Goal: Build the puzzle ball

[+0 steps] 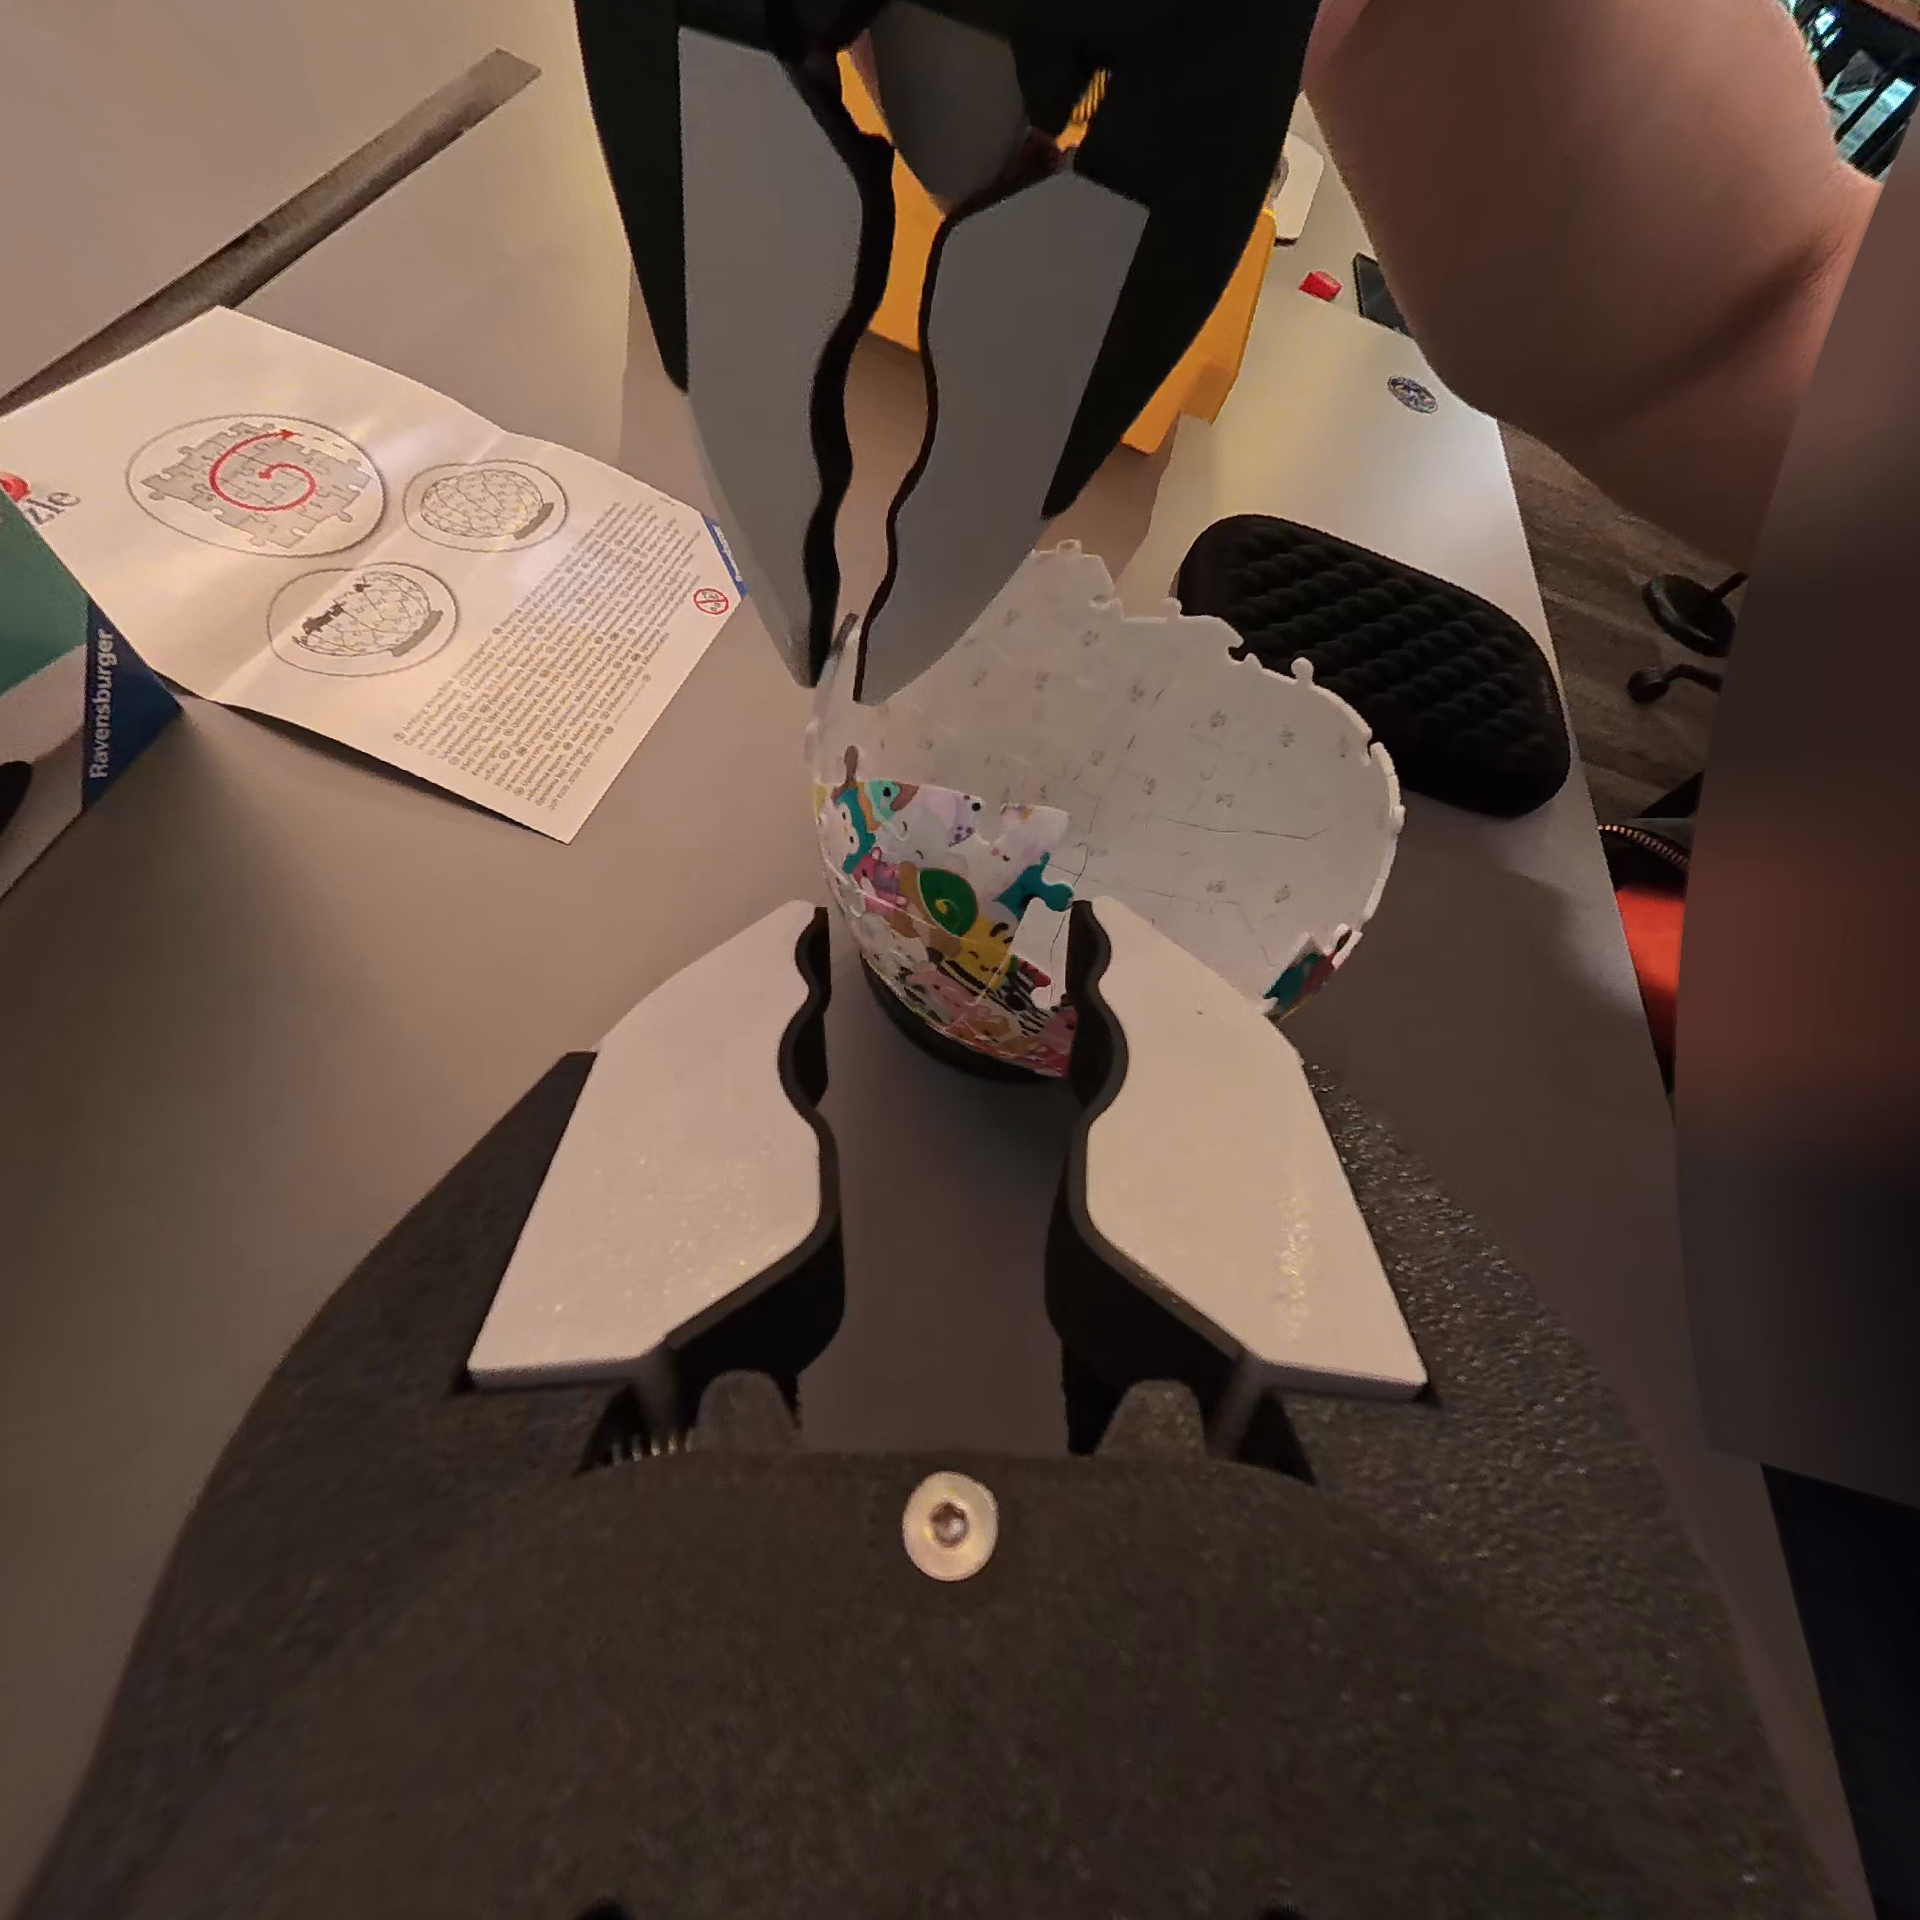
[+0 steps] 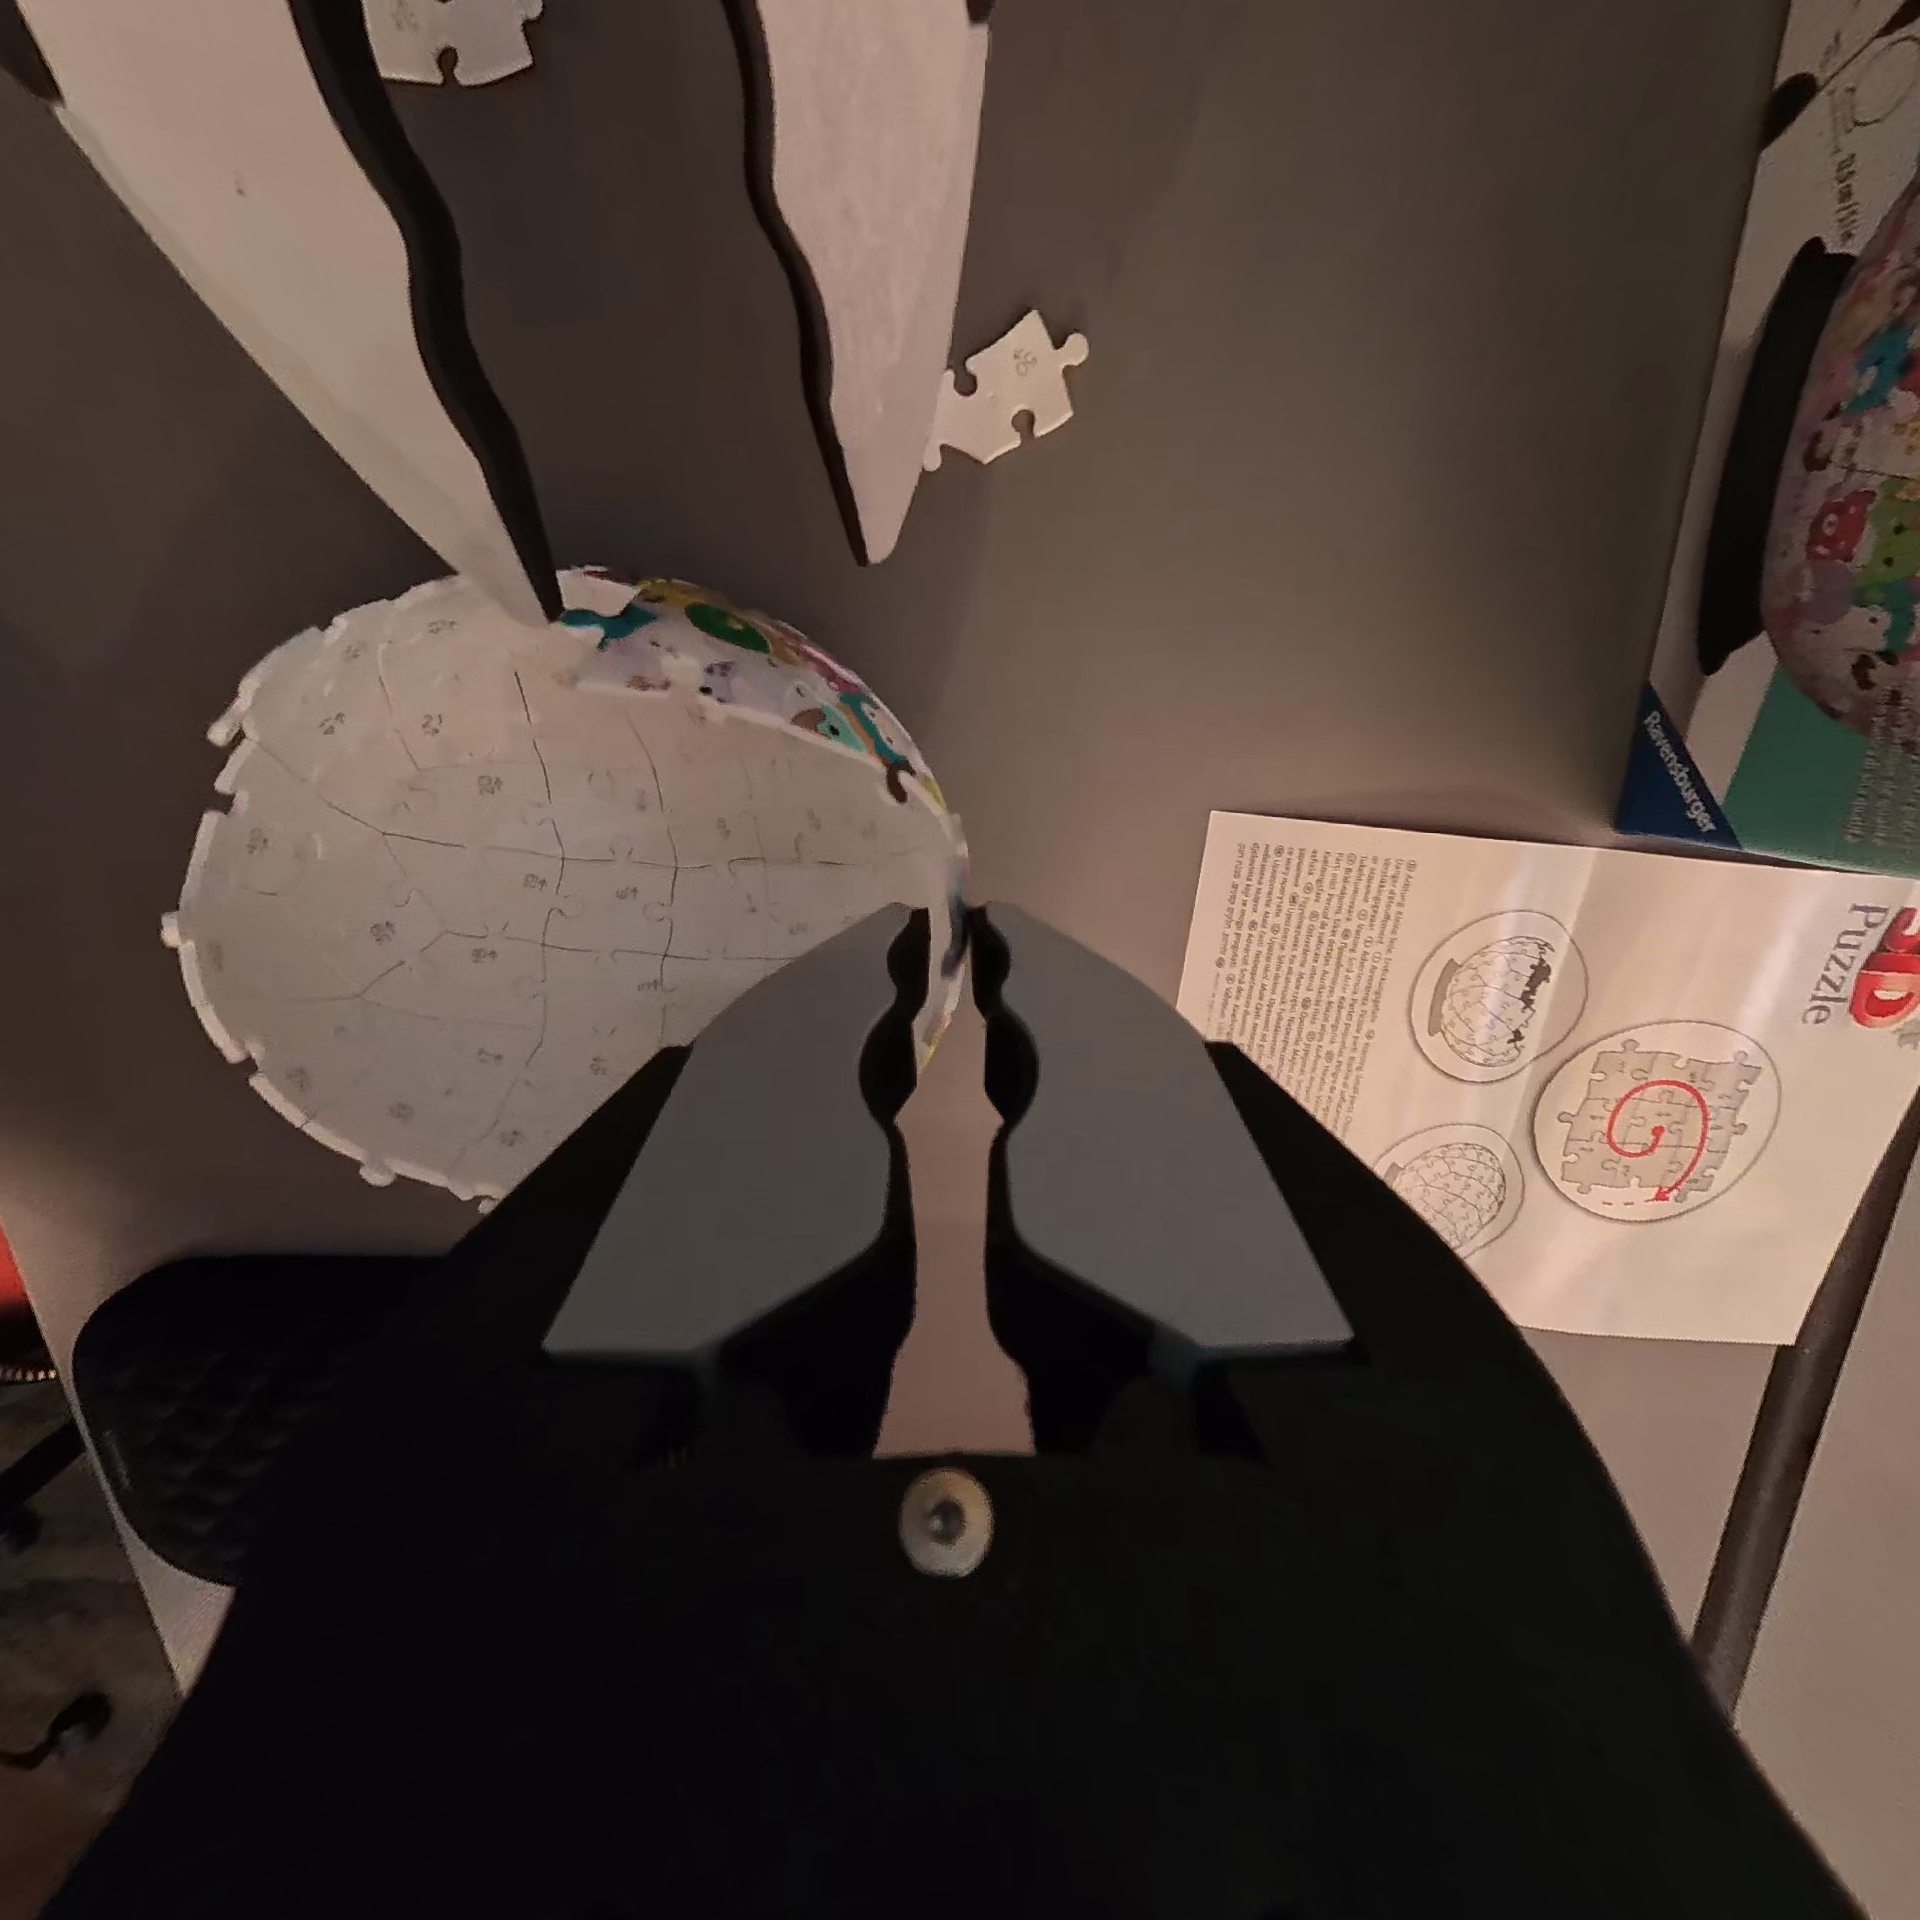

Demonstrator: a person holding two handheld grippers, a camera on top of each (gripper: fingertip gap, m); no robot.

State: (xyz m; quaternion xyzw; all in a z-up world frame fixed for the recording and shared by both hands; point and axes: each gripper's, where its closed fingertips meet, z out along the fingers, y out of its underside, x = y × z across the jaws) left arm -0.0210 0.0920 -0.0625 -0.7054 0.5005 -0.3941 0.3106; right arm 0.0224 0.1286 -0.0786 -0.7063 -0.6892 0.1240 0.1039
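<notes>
The half-built puzzle ball (image 1: 1122, 790) is a curved shell, white inside and brightly patterned outside, and it sits on a black stand (image 1: 935, 1044) on the grey table. My left gripper (image 1: 951, 920) is open, with its fingertips on either side of the ball's patterned lower part. My right gripper (image 2: 948, 920) is shut on the shell's rim (image 2: 951, 883). In the left wrist view it comes down from above (image 1: 847, 665) onto the top edge. In the right wrist view the left gripper (image 2: 707, 582) is open, with one fingertip (image 2: 540, 592) touching the ball (image 2: 468, 883).
A loose white puzzle piece (image 2: 1008, 395) lies on the table and another (image 2: 457, 42) lies at the top edge. An instruction sheet (image 1: 364, 561) and the puzzle box (image 1: 62, 675) are on the left. A black pad (image 1: 1382, 665) lies behind the ball. A person's arm (image 1: 1558, 208) is at the upper right. The left gripper's tips are roughly 7 centimetres from the right gripper's.
</notes>
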